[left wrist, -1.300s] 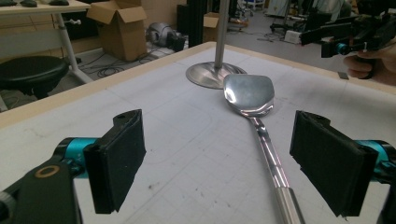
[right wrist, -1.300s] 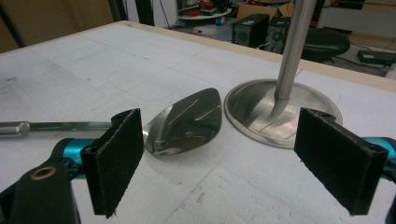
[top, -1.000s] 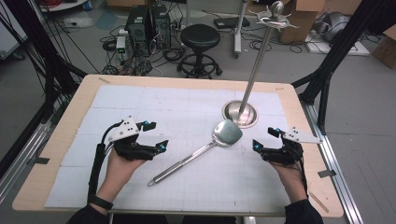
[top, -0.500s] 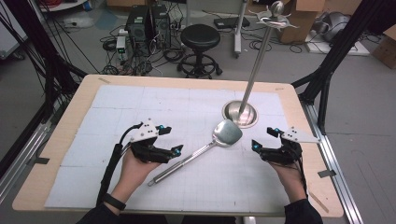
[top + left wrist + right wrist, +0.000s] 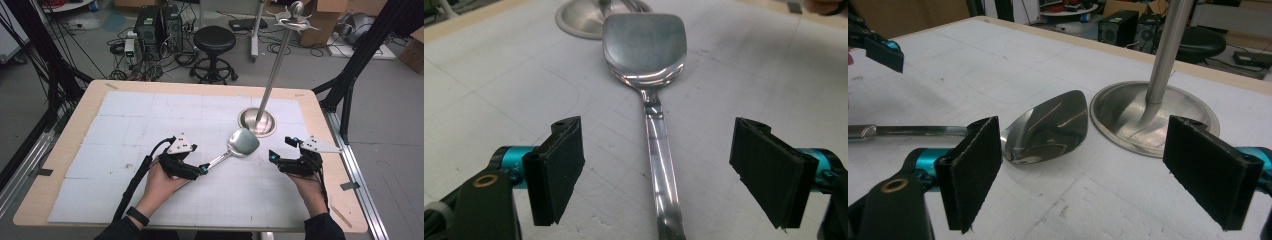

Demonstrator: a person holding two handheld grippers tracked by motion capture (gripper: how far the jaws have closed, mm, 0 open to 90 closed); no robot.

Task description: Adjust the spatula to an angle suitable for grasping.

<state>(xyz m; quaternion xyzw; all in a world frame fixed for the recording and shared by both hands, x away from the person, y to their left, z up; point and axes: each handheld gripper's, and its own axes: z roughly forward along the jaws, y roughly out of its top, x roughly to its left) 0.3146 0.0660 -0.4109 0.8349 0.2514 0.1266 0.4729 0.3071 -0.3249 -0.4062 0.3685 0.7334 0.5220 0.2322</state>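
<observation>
A steel spatula (image 5: 243,142) lies flat on the white mat, its blade toward a metal stand and its handle running down-left. My left gripper (image 5: 198,159) is open and low over that handle. In the left gripper view the handle (image 5: 663,175) runs between the two pads without touching either, and the blade (image 5: 644,45) lies ahead. My right gripper (image 5: 283,149) rests open to the right of the blade with nothing between its pads. The right gripper view has the blade (image 5: 1048,127) just ahead of the left pad (image 5: 973,170).
A round steel stand base (image 5: 256,122) sits just behind the blade, with a tall pole rising to hooks (image 5: 292,15). The white mat (image 5: 150,110) covers a wooden table. A stool (image 5: 214,40), computers and cables stand on the floor beyond.
My left hand has moved right and slightly down, from beside the handle's end to straddling the handle. The right hand and the spatula have stayed put.
</observation>
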